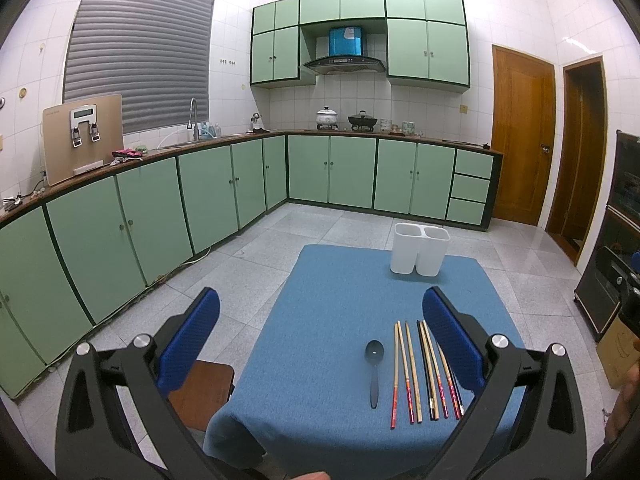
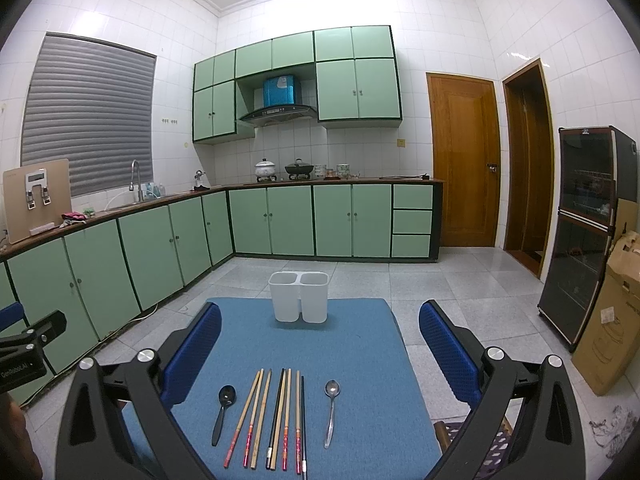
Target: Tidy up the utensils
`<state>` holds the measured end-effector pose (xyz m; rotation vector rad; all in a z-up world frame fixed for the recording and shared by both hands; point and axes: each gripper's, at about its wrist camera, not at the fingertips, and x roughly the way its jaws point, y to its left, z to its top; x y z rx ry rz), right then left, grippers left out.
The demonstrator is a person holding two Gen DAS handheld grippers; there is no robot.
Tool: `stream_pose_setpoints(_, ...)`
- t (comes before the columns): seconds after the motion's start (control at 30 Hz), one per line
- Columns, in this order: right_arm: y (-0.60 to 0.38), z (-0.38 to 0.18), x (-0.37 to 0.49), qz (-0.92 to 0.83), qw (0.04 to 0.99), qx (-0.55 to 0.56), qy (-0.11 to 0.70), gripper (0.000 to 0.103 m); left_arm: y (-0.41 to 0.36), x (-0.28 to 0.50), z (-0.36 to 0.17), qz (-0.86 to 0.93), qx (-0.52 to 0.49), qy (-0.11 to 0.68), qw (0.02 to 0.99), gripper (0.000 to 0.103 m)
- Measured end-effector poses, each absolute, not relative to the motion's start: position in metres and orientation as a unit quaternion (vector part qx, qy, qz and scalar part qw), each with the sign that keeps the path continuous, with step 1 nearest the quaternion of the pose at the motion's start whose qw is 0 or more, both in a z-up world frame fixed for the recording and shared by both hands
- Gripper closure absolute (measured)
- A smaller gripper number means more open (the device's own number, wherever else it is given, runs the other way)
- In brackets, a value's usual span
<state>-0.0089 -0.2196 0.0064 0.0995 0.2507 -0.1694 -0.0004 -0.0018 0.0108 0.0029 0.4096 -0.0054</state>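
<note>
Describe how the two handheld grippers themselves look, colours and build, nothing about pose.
Both match: the left gripper and right gripper have black plastic frames with triangular cut-outs and round silver bolts at the pivots. Each finger carries a blue textured pad. In the right view, the left unit's side shows white "GenRobot.AI" lettering. No cables visible.

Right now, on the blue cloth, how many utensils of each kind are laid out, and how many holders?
Spoons: 2, a black spoon and a metal spoon
Chopsticks: 8 sticks, side by side between the spoons
White holder: 1, with two compartments, at the far end of the blue cloth
Total: 11
</note>
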Motion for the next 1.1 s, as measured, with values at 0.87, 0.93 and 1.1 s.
stream_pose_setpoints(0.87, -0.2178, 0.0082, -0.0078, -0.085, 0.987, 0.049, 0.126, 0.006, -0.0040, -0.0007, 0.0109, -0.003, 0.002, 0.205, 0.979, 0.005)
stream_pose_setpoints(0.93, -0.2183, 0.0079, -0.0101, -0.085, 0.987, 0.049, 0.126, 0.006, -0.0043, -0.0008, 0.0098, -0.003, 0.002, 0.205, 0.979, 0.005)
stream_pose_setpoints(1.1, -0.2232, 0.0038, -0.0144, -0.086, 0.987, 0.050, 0.126, 0.006, -0.0046, -0.0008, 0.0098, -0.003, 0.001, 0.205, 0.979, 0.005)
